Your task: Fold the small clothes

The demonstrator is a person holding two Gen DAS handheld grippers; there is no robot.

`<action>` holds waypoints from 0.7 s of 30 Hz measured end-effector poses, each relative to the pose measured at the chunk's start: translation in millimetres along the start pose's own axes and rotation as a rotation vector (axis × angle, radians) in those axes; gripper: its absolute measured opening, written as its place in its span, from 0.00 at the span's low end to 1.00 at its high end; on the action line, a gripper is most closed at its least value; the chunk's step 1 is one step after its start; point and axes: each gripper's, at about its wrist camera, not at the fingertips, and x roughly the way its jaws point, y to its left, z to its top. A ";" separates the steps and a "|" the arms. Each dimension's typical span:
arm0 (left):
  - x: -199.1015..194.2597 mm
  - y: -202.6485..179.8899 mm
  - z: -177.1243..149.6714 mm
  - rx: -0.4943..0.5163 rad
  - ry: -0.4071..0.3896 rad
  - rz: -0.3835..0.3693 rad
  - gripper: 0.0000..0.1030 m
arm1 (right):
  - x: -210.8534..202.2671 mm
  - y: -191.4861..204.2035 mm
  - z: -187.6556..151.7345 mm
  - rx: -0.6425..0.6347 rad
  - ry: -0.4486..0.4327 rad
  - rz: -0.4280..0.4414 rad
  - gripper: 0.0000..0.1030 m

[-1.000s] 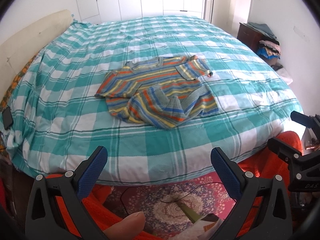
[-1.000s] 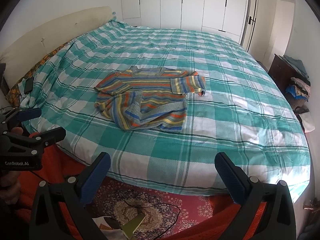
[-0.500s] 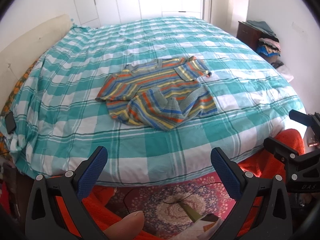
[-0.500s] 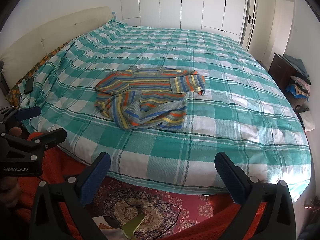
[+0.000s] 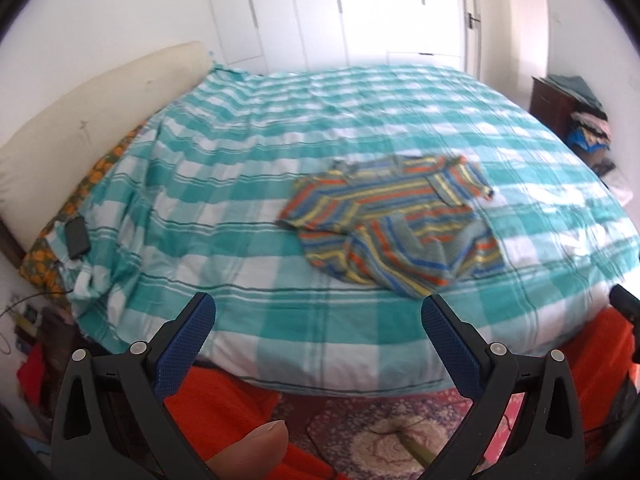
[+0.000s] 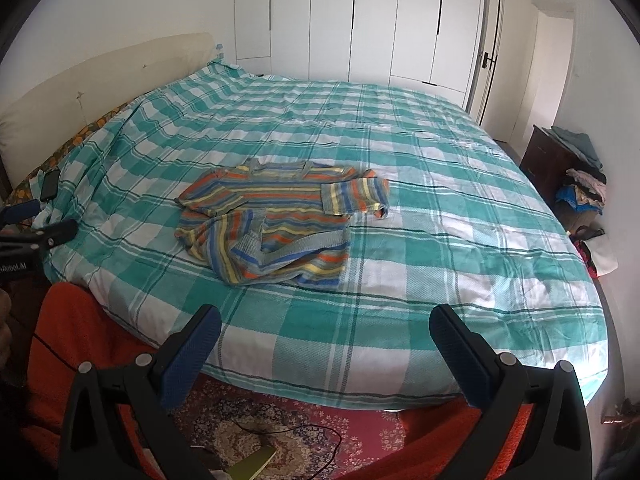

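Here the striped shirt lies crosswise, collar toward the wardrobe, both grippers wide open, empty.

Bright daylight — blurred left view

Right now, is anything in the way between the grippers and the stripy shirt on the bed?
Nothing visible. Only bare checked blanket lies between the open right gripper, the open left gripper and the stripy shirt.
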 end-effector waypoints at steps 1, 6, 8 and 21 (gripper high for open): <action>0.7 6.8 1.4 -0.010 0.000 0.006 1.00 | -0.5 -2.0 1.1 0.006 -0.001 -0.002 1.00; 9.8 21.4 -0.2 -0.015 0.015 0.047 1.00 | 4.6 -0.2 -1.7 0.007 0.020 0.014 1.00; 11.3 17.6 -2.1 -0.014 0.023 0.041 1.00 | 8.7 3.4 -2.6 0.000 0.032 0.027 1.00; 26.6 -46.2 -20.0 0.026 0.122 -0.146 1.00 | 20.3 15.7 -5.6 -0.019 0.050 0.054 1.00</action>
